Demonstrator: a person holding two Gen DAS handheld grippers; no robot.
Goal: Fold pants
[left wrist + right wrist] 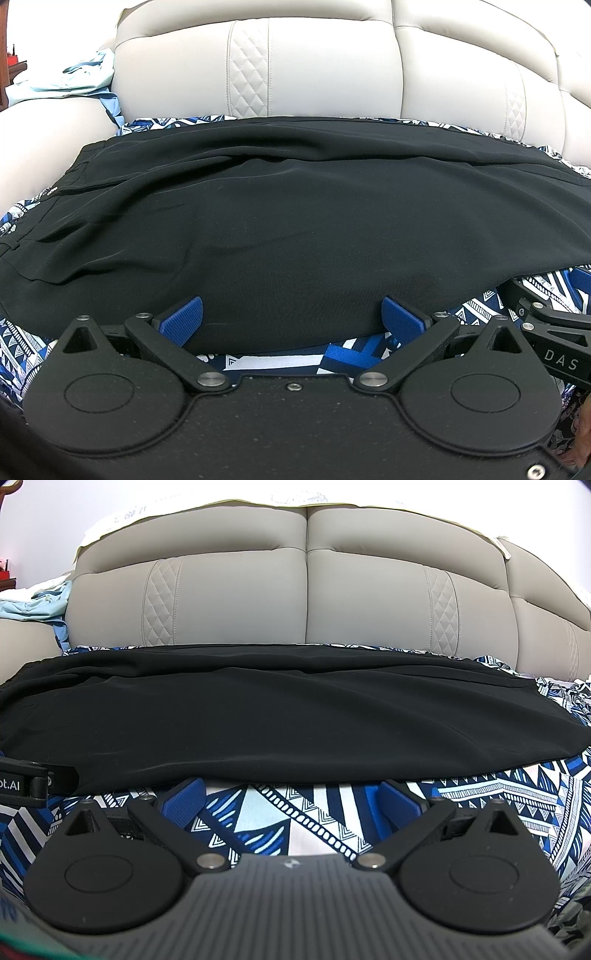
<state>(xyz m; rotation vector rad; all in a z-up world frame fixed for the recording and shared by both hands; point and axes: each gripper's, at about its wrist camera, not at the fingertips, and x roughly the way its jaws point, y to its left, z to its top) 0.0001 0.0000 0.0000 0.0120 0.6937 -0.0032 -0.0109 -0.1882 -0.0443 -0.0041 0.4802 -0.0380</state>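
Black pants [280,221] lie flat and lengthwise across a blue-and-white patterned cloth [280,360] on a sofa seat, waistband to the left. My left gripper [291,319] is open, its blue pads either side of the pants' near edge, low over the fabric. In the right wrist view the pants [280,716] stretch across the frame. My right gripper [291,799] is open and empty over the patterned cloth [266,819], just short of the pants' near edge. Each gripper shows at the edge of the other's view.
The grey leather sofa backrest [306,598] rises right behind the pants. A light blue garment [66,81] lies heaped on the left armrest. The patterned cloth extends beyond the pants on the right [517,797].
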